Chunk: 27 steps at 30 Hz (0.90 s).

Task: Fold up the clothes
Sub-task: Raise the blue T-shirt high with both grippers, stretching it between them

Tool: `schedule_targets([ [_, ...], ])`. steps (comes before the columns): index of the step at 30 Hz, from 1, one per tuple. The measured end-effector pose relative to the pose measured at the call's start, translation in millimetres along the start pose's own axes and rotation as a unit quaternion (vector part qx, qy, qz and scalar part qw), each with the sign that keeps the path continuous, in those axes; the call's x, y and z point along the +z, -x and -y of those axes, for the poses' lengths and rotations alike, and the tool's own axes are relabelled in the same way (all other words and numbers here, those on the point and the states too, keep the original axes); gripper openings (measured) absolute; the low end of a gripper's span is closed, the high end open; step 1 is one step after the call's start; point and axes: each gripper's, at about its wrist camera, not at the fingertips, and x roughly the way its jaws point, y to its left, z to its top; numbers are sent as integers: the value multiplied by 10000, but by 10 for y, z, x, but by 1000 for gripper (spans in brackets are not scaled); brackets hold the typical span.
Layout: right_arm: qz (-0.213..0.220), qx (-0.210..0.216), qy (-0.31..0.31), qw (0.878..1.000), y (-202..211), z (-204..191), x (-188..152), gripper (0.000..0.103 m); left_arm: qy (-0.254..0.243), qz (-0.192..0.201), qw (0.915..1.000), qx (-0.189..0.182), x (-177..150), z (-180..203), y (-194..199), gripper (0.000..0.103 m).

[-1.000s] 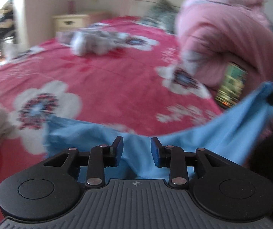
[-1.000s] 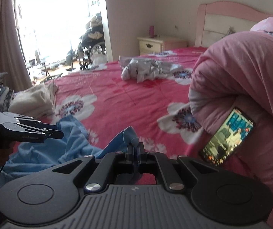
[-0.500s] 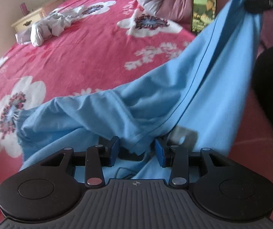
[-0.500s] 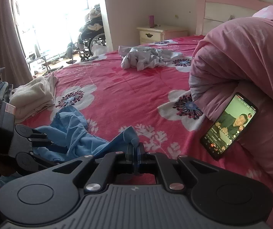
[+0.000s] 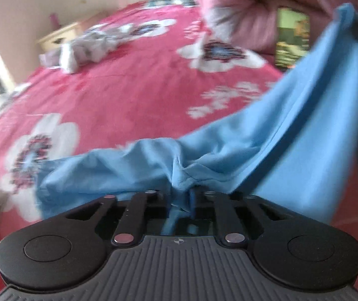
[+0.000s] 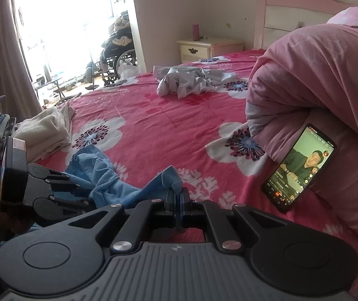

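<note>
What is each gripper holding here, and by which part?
Both hold the blue garment: the left gripper is closing on a bunched fold near its middle; the right gripper pinches an edge corner.

Both cameras ride low over the red bed [image 6: 153, 115], looking forward and down past their own fingers toward the far headboard [image 6: 296, 10]. Both share the blue cloth [image 5: 266, 145], the phone [image 6: 301, 168] and the pink quilt [image 5: 249, 7] at right.
</note>
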Motion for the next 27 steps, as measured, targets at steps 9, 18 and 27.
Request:
schedule_targets([
  [9,472,-24,-101,9988,145,-121,55,3,1478,1148,9798,706,333,-410,454,3],
  [18,1692,122,377,9848,483,-477,384,3,2596,2646,9238,960,590,-874,1384,3],
  [27,3078,445,827,9468,935,-796,859,3,2383,3934,8679,1876,657,-837,2497,3],
])
